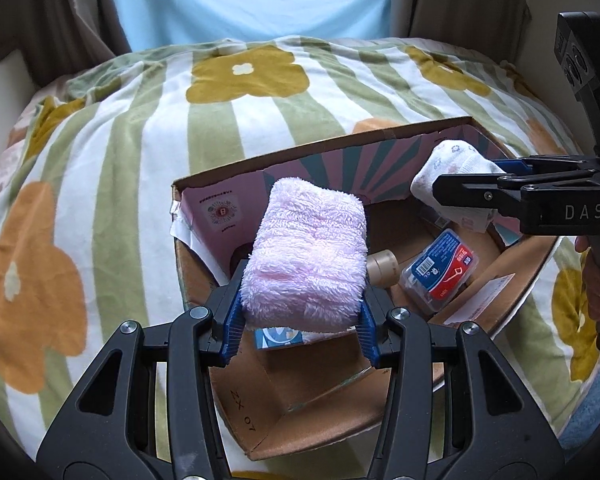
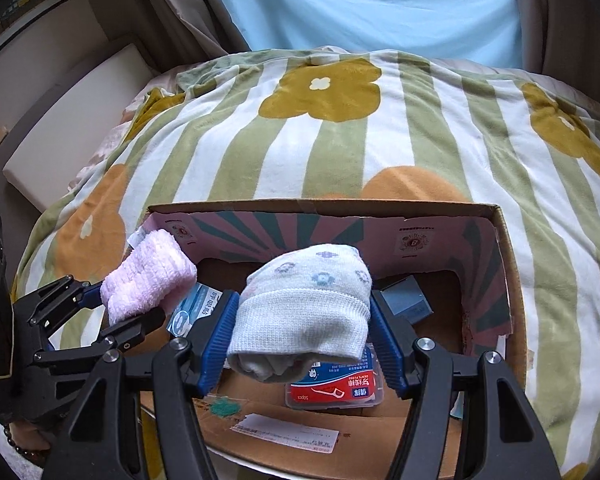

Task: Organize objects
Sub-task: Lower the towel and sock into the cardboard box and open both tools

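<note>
My left gripper [image 1: 300, 316] is shut on a fluffy pink folded towel [image 1: 306, 252] and holds it above the open cardboard box [image 1: 260, 168]. My right gripper [image 2: 302, 340] is shut on a rolled white sock with small flowers [image 2: 304, 300], also above the box. In the left wrist view the right gripper [image 1: 460, 194] holds the sock [image 1: 448, 166] at the box's far right. In the right wrist view the left gripper [image 2: 140, 300] holds the pink towel [image 2: 148, 276] at the left.
The box [image 2: 496, 264] lies on a striped flower blanket [image 2: 340, 136]. Inside are a dental floss case [image 1: 440, 272], a tape roll [image 1: 384, 268], a blue-white packet [image 2: 196, 308] and a grey box [image 2: 406, 300]. A white cushion [image 2: 72, 120] lies left.
</note>
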